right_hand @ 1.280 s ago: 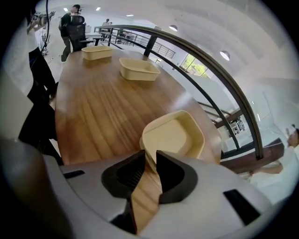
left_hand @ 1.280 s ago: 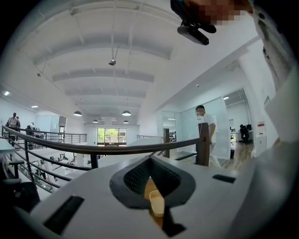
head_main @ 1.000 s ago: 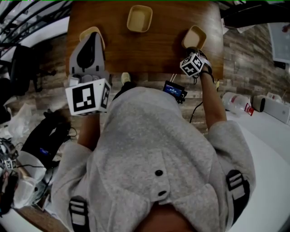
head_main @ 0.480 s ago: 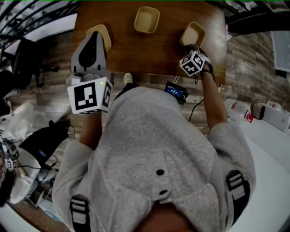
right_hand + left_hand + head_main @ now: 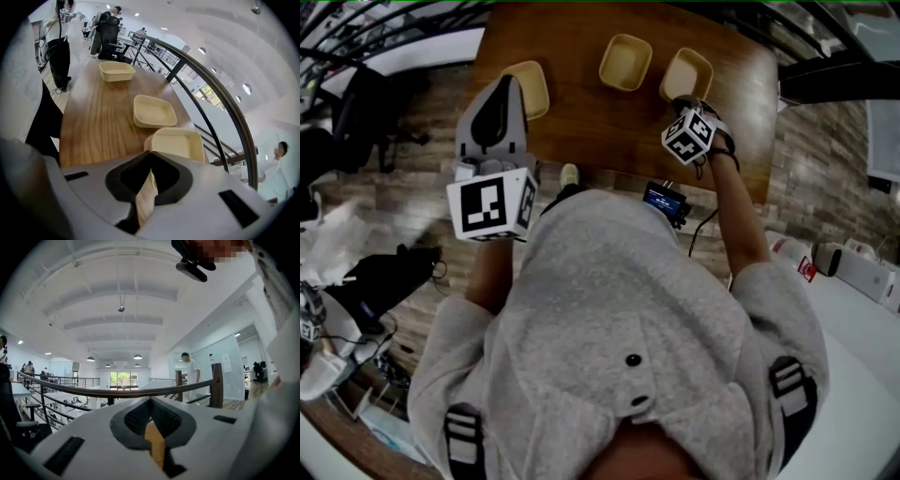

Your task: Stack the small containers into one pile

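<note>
Three cream containers are on the wooden table: a left one, a middle one and a right one. My right gripper points steeply down and is shut on the near rim of the right container, which is close beside the middle one. The far container lies further along the table. My left gripper is held level above the near edge of the left container, shut and empty. The left gripper view shows only closed jaws and the hall beyond.
A metal railing runs along the table's far side. A small device with a lit screen hangs at the person's chest. Bags and cables lie on the floor at left. A person in white stands far off.
The right gripper has carried its container leftwards, from well apart to close beside the middle container. The left gripper has shifted a little over the left container.
</note>
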Available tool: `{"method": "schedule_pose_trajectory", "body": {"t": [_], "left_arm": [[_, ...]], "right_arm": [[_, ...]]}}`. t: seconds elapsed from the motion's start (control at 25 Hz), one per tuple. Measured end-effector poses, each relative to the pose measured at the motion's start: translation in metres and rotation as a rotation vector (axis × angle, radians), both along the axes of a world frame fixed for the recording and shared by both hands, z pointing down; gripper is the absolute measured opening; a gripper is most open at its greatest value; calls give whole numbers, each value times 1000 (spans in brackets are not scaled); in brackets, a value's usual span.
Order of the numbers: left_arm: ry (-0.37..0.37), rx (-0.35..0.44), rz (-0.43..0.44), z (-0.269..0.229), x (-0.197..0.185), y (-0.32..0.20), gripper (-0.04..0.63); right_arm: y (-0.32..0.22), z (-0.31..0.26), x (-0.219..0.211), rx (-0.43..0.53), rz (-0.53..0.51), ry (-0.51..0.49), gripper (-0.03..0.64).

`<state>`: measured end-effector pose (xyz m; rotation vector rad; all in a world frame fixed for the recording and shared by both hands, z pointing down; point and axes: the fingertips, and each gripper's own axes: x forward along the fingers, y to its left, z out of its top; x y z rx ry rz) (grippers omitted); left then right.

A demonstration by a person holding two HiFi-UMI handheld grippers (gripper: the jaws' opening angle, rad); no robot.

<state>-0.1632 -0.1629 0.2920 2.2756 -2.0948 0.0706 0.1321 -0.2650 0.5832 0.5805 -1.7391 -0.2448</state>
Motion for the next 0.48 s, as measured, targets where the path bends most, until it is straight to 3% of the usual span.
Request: {"method": "schedule_pose_trajectory", "body": {"t": [0.48], "left_arm": [[1, 9, -16, -7, -7, 2, 12]], "right_arm": [[-13, -22, -57, 5, -74, -24, 22]]}}
